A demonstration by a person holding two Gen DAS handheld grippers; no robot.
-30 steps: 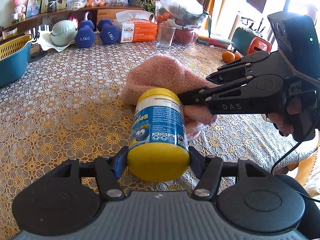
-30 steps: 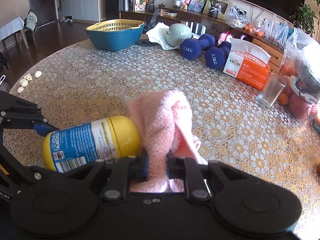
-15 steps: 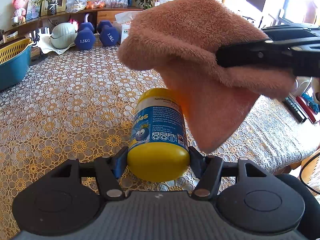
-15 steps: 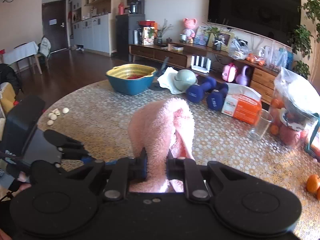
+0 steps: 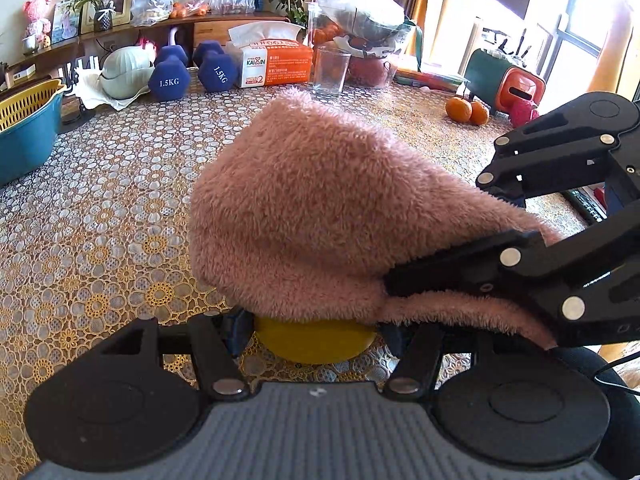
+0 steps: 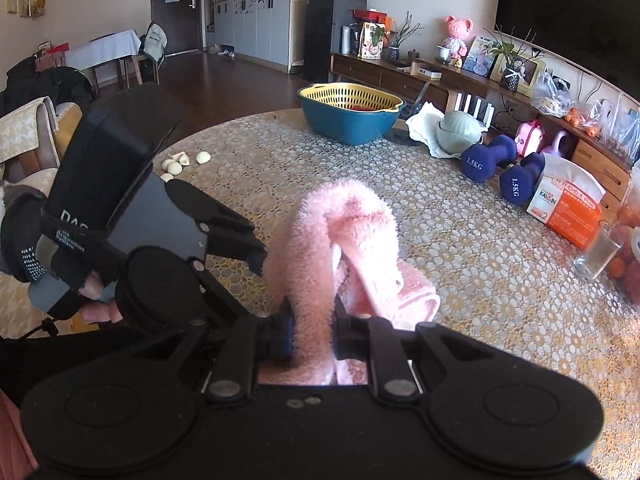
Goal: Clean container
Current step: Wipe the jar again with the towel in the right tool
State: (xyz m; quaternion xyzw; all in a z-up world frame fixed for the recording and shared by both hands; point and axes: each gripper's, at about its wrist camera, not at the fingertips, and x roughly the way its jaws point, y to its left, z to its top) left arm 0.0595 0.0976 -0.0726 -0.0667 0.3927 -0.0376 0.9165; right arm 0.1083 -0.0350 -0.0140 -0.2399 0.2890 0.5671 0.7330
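Left wrist view, biggest first: round table under a gold-and-white floral lace cloth (image 5: 100, 216), cluttered along the far edge only, so the near part serves as work space. On it, filling the middle of the frame, the fluffy pink towel (image 5: 320, 216), draped over the container so its pile can rub the wall and top. My right gripper (image 5: 404, 284) comes in from the right with its fingers pinched narrow on a fold of that towel; the same pinch shows in the right wrist view (image 6: 312, 324), cloth bunched between the pads.

My left gripper (image 5: 316, 332) is closed on the yellow plastic container (image 5: 316, 340), lying on its side pointing away from the lens, base toward me. Only the yellow base shows below the towel; label hidden. Judgement: held at the base to steady it while the towel works along the body.

Smaller items, far edge: blue basin with a yellow strainer insert (image 5: 24, 128); orange-and-white tissue pack (image 5: 272, 64) reading "KAIXIN", roughly, with a "2"; two navy dumbbells (image 5: 188, 70) marked "1.5KG"; clear glass tumbler (image 5: 330, 72); two oranges (image 5: 466, 110).

Right wrist view reads "DAS" on the left gripper's housing, smaller print beneath illegible.
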